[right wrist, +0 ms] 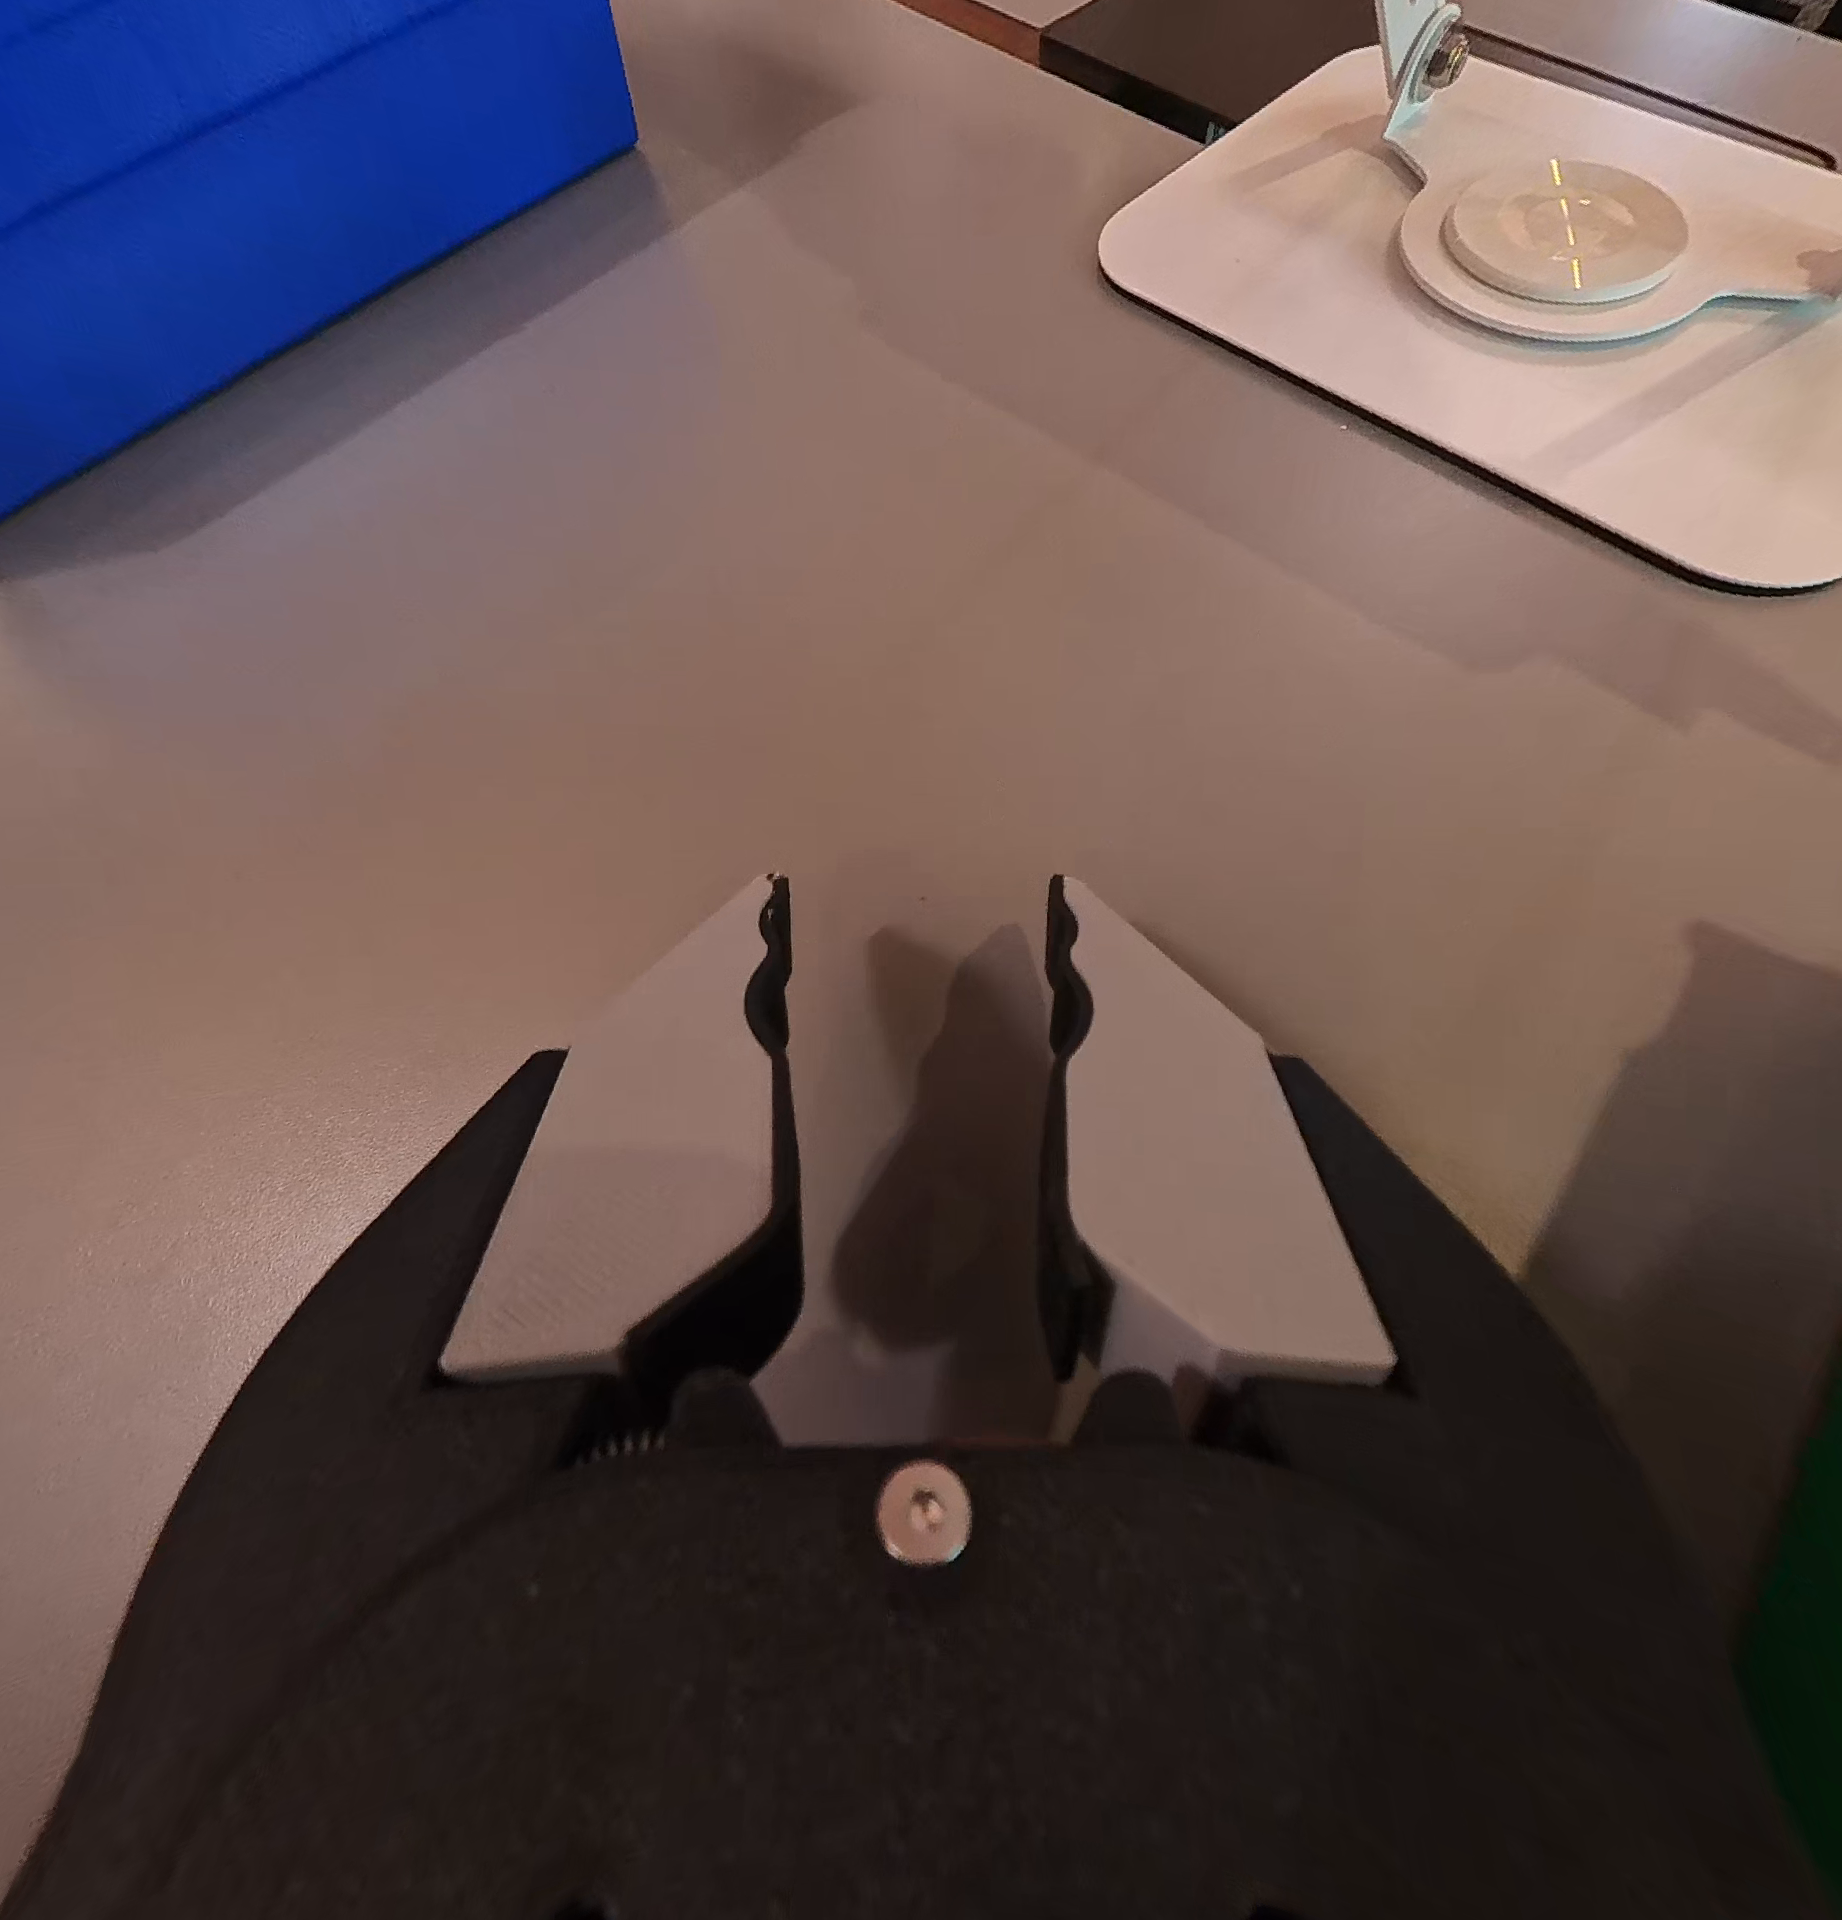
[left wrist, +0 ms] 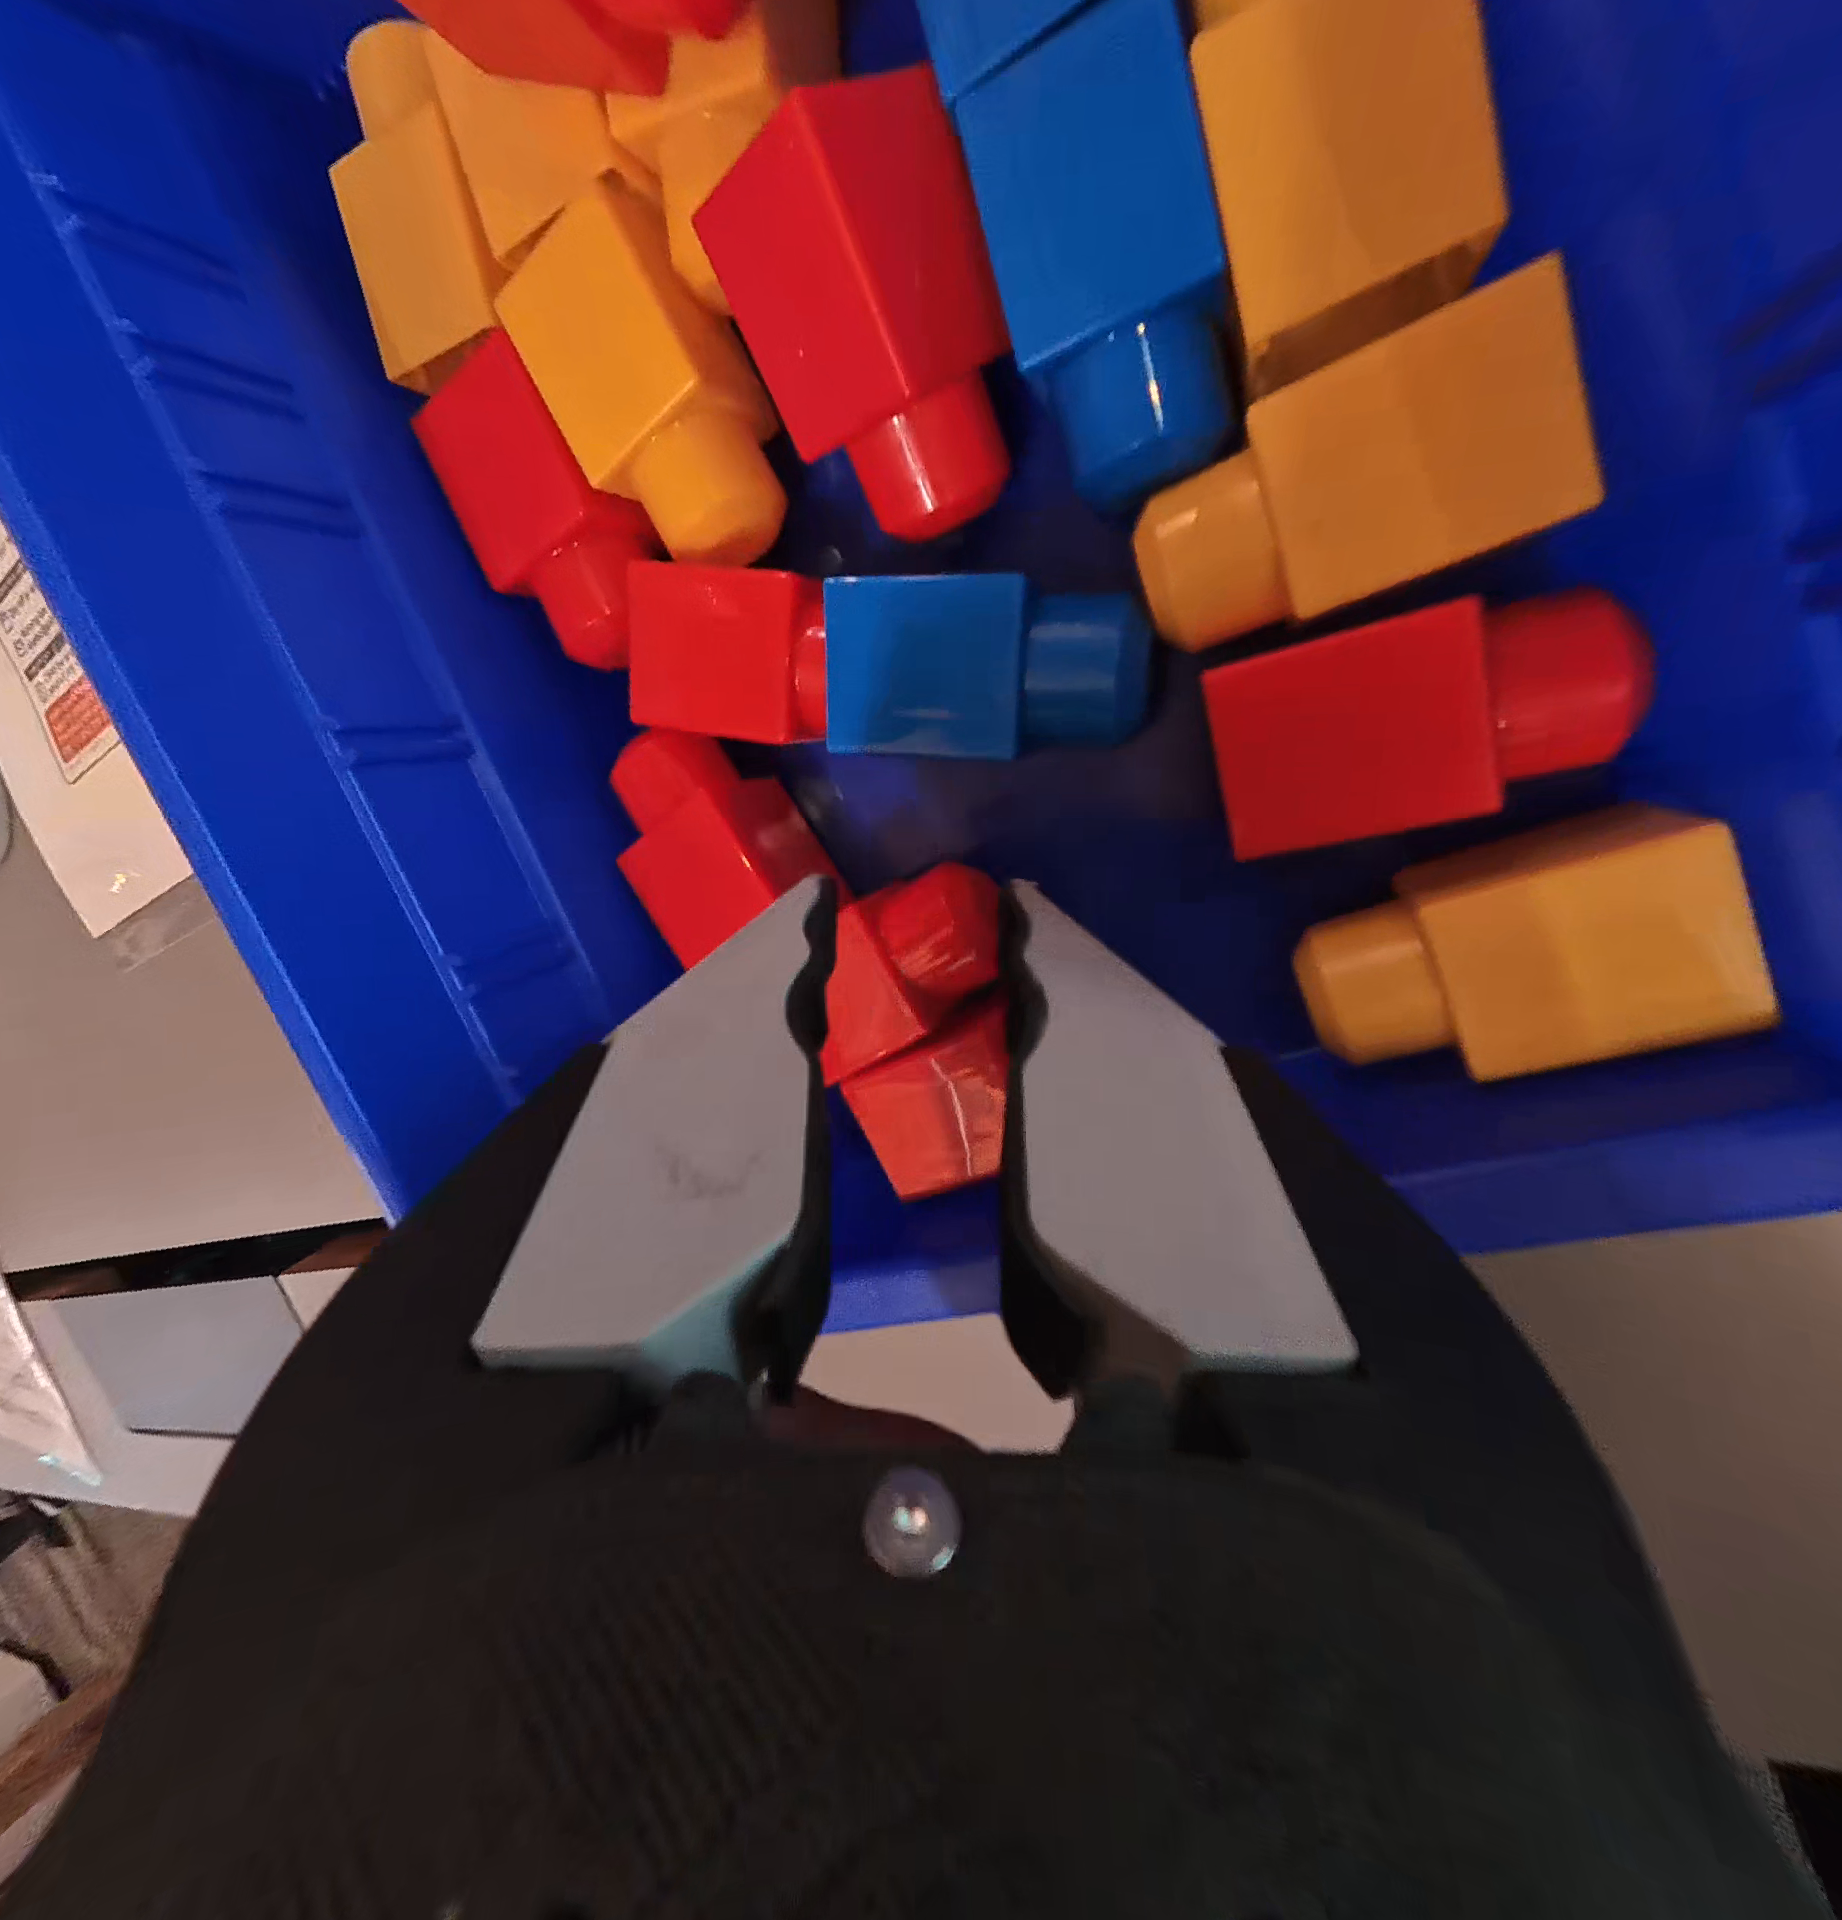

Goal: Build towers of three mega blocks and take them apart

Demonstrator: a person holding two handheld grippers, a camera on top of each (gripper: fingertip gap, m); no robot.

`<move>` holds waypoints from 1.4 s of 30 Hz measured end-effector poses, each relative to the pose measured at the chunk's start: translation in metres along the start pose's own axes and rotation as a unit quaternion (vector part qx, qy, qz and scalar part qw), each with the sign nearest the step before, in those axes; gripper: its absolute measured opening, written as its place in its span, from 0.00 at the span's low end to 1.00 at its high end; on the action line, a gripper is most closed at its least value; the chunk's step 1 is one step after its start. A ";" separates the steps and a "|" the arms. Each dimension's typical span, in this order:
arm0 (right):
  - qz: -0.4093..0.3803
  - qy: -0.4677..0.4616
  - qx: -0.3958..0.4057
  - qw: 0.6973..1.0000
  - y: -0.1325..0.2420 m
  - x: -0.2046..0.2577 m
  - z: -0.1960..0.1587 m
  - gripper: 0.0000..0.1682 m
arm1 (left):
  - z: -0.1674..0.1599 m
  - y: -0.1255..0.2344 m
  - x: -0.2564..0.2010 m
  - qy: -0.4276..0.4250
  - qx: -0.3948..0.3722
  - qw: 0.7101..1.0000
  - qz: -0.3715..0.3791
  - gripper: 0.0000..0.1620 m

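In the left wrist view, a blue bin [left wrist: 273,623] holds several loose mega blocks in red, yellow and blue. My left gripper [left wrist: 919,904] reaches over the bin's near edge and is shut on a red block [left wrist: 917,1018], with both pads pressed against its sides. Just ahead lie a red block [left wrist: 714,649] joined to a blue block [left wrist: 922,665], another red block [left wrist: 1348,727] and yellow blocks [left wrist: 1416,478]. My right gripper [right wrist: 915,894] is open and empty over the grey table [right wrist: 688,675]. No block shows in the right wrist view.
The blue bin's outer wall [right wrist: 221,229] stands at the far left of the right wrist view. A white flat stand base [right wrist: 1519,364] with a metal bracket sits at the far right. A green thing [right wrist: 1831,1558] is at the right edge. Papers [left wrist: 55,675] lie left of the bin. Across from one pair of fingers to the other is roughly 40 cm. My right gripper is the nearer one to the green thing [right wrist: 1831,1558]: about 15 cm, against 55 cm.
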State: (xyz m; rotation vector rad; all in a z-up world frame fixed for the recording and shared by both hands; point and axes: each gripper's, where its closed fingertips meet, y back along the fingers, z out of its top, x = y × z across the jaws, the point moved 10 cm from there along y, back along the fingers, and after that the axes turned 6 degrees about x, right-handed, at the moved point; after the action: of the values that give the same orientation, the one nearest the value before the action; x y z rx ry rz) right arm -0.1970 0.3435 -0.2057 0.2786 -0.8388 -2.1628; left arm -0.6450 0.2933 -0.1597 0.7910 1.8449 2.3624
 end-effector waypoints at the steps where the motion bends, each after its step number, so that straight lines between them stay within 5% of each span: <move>1: 0.000 -0.001 0.000 1.000 0.000 0.000 0.000 0.28 | -0.001 0.001 0.001 -0.008 0.005 1.000 -0.001 0.20; 11: 0.003 -0.005 -0.001 1.000 0.000 -0.001 0.000 0.28 | -0.006 -0.005 0.007 -0.221 0.062 0.971 0.070 0.30; 16: 0.005 -0.006 0.001 1.000 0.000 -0.001 0.000 0.28 | -0.004 -0.011 -0.003 -0.295 0.059 0.952 0.064 0.20; 28: 0.010 -0.006 0.002 1.000 -0.001 -0.001 0.000 0.27 | -0.005 -0.024 -0.001 -0.269 0.092 0.955 0.082 0.17; 36: 0.011 -0.008 0.001 1.000 -0.001 -0.001 0.000 0.27 | 0.015 0.057 0.016 -0.136 -0.148 0.978 0.049 0.16; 42: 0.020 -0.010 -0.021 1.000 0.003 -0.002 0.001 0.27 | 0.049 0.120 -0.047 -0.092 -0.378 0.918 -0.078 0.16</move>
State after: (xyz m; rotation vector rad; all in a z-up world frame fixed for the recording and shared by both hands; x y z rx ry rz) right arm -0.1949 0.3441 -0.2029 0.2171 -0.8019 -2.1467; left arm -0.5517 0.2870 -0.0590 0.6889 0.7609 2.4734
